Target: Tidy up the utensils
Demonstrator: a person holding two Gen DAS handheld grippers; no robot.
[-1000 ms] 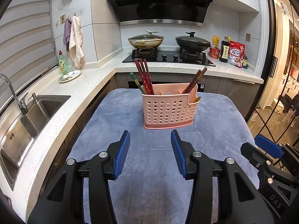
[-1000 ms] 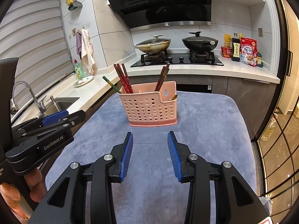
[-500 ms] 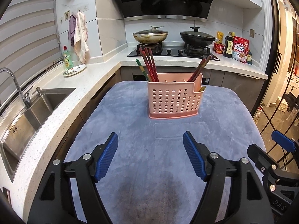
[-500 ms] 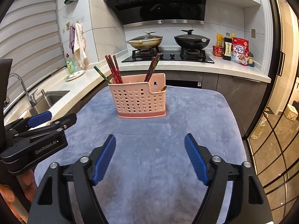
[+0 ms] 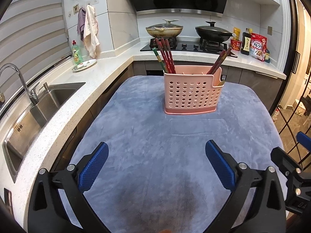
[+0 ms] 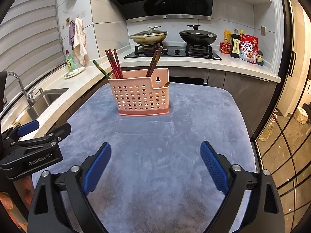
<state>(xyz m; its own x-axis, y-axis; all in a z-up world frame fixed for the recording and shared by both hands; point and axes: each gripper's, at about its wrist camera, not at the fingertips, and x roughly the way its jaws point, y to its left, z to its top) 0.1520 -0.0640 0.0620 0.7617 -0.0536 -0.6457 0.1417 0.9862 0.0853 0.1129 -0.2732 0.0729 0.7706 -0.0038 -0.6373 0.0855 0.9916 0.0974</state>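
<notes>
My left gripper [image 5: 156,167] and right gripper [image 6: 155,165] are opening, holding nothing. The sticks [image 5: 166,58] sit in the basket [image 5: 192,95]; I should reach slowly.

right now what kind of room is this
A home kitchen, most likely: a gas hob with two lidded pans, a steel sink with a tap set in the white counter, and a pink utensil caddy holding chopsticks on a grey cloth.

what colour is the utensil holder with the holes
The utensil holder is pale pink with a darker pink base; the right wrist view shows it best.
</notes>
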